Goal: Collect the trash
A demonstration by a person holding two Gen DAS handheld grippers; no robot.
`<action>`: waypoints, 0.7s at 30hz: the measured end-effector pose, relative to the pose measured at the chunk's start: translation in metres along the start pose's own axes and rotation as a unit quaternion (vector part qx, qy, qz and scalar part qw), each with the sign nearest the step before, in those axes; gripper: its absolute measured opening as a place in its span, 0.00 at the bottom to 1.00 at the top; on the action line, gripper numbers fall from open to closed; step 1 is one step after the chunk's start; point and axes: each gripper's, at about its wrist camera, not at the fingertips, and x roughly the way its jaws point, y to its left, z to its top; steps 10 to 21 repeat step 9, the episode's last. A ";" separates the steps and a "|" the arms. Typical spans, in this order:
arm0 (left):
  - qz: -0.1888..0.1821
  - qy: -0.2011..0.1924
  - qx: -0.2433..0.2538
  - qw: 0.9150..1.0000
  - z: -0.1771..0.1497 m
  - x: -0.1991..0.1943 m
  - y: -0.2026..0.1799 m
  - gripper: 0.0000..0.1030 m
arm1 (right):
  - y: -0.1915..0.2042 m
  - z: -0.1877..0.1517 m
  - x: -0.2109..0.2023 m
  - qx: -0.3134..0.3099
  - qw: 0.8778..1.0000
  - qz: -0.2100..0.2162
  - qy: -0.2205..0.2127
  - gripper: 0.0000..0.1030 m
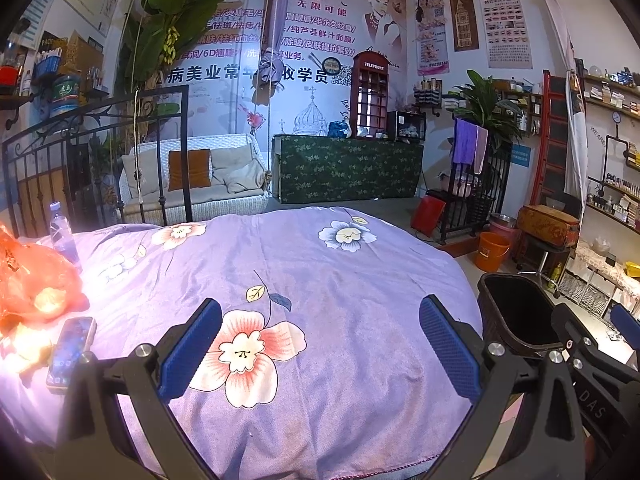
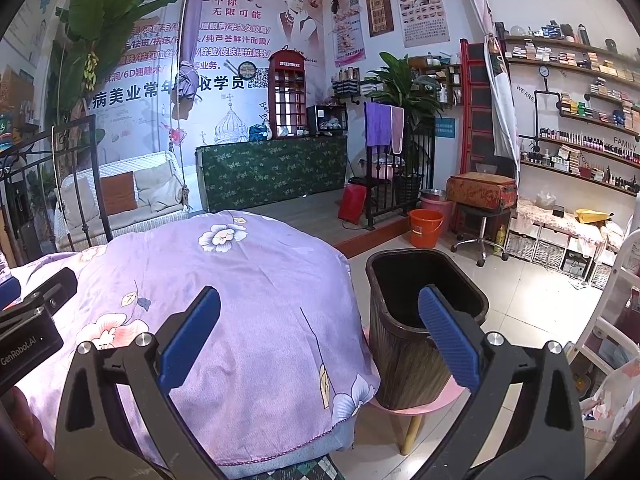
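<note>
A dark brown trash bin (image 2: 416,336) stands on a pink stool (image 2: 416,404) right of the bed; it also shows at the right of the left wrist view (image 1: 516,320). My left gripper (image 1: 320,344) is open and empty above the purple flowered bedspread (image 1: 320,272). My right gripper (image 2: 320,340) is open and empty, its left finger over the bedspread (image 2: 240,280), its right finger (image 2: 448,336) in front of the bin. An orange plastic bag (image 1: 28,280) lies at the bed's left edge.
A phone (image 1: 70,354) and a water bottle (image 1: 62,236) lie by the orange bag. An orange bucket (image 2: 426,226), a stool with a case (image 2: 480,194) and shelves (image 2: 580,120) stand to the right. A metal bedstead (image 1: 80,152) is at the left.
</note>
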 end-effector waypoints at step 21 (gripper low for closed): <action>-0.001 0.007 -0.006 1.000 -0.001 0.001 -0.003 0.95 | 0.000 -0.006 0.003 0.001 1.000 0.001 0.005 0.95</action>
